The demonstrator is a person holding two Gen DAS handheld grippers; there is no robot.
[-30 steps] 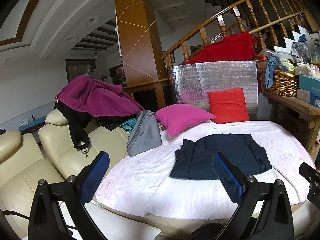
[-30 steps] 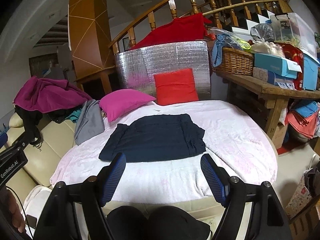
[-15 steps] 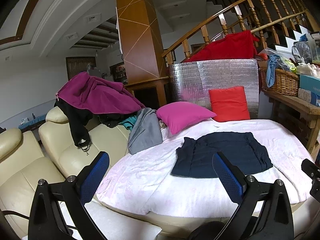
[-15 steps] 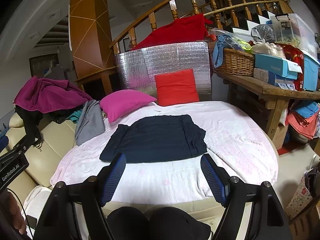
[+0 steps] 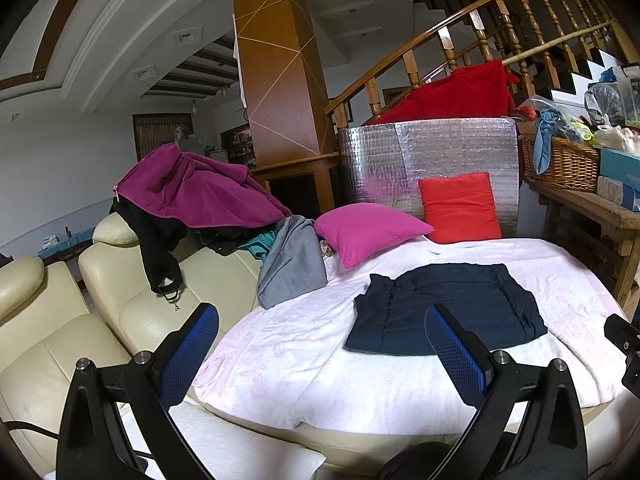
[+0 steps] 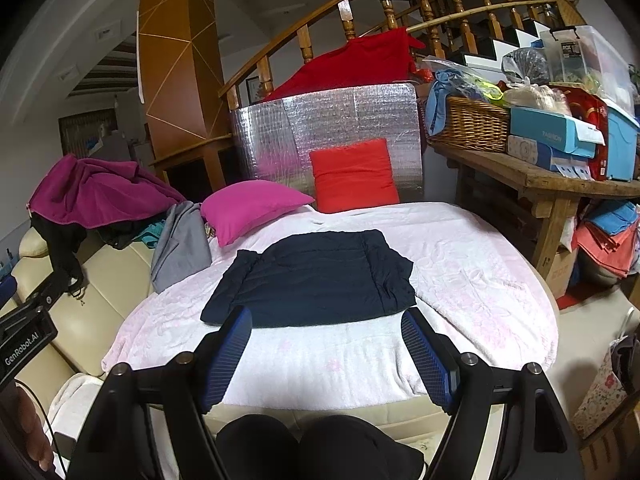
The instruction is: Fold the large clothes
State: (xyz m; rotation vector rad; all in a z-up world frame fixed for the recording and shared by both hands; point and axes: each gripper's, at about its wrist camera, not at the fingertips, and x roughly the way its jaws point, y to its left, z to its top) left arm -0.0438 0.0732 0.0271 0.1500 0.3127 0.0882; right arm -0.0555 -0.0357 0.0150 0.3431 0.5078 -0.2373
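Folded navy garment (image 6: 316, 276) laid flat mid-blanket (image 6: 460, 248). Left claw (image 5: 320, 344) and right claw (image 6: 326, 354) held spread, empty, above near blanket edge.

Ahead of the jaws a curved wooden stair railing (image 6: 400, 12) climbs rightward behind a silver foil panel (image 6: 328, 128). A tall wood-clad pillar (image 5: 276, 72) stands ahead to the left, cream leather seats (image 5: 60, 312) farther left, a rough wooden bench (image 6: 552, 188) right.
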